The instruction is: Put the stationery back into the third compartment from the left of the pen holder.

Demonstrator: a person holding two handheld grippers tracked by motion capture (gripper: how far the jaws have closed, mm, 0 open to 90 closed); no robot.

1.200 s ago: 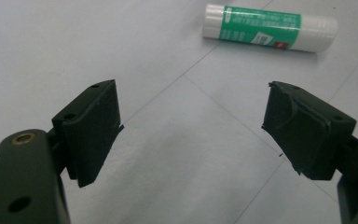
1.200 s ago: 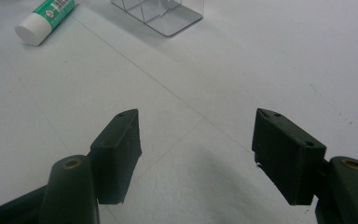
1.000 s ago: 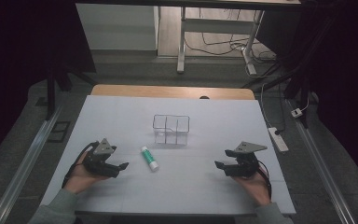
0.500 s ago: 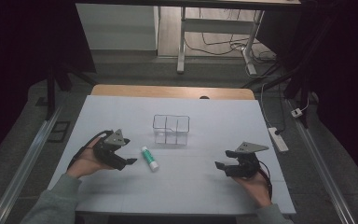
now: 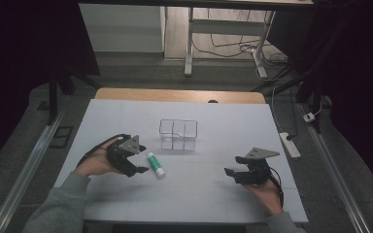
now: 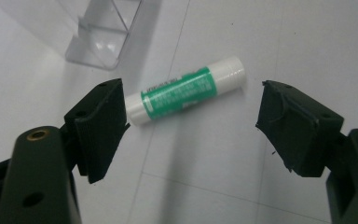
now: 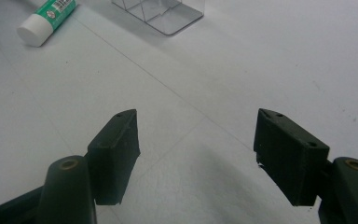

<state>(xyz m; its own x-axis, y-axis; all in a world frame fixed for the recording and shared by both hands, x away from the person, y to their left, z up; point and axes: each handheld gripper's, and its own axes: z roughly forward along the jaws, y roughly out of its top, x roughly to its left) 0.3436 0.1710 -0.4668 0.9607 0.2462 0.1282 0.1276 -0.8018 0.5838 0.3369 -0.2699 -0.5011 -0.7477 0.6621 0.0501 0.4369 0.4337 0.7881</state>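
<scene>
A white glue stick with a green label [image 5: 156,164] [image 6: 185,89] [image 7: 47,16] lies flat on the white table [image 5: 204,194], just in front of a clear plastic organizer with compartments [image 5: 178,135] [image 6: 101,32] [image 7: 162,11]. My left gripper [image 5: 139,158] [image 6: 190,126] is open right beside the stick, its jaws spread to either side of it; the left jaw's tip looks close to or touching the stick's end. My right gripper [image 5: 229,174] [image 7: 196,149] is open at the table's right front, with bare table between its jaws.
A wooden strip [image 5: 179,94] shows at the table's far edge. A power strip [image 5: 290,144] lies off the table's right side, with cables and a desk frame [image 5: 190,43] on the floor behind.
My left gripper has moved right and forward from the table's left front up to the glue stick. The right gripper has stayed in place.
</scene>
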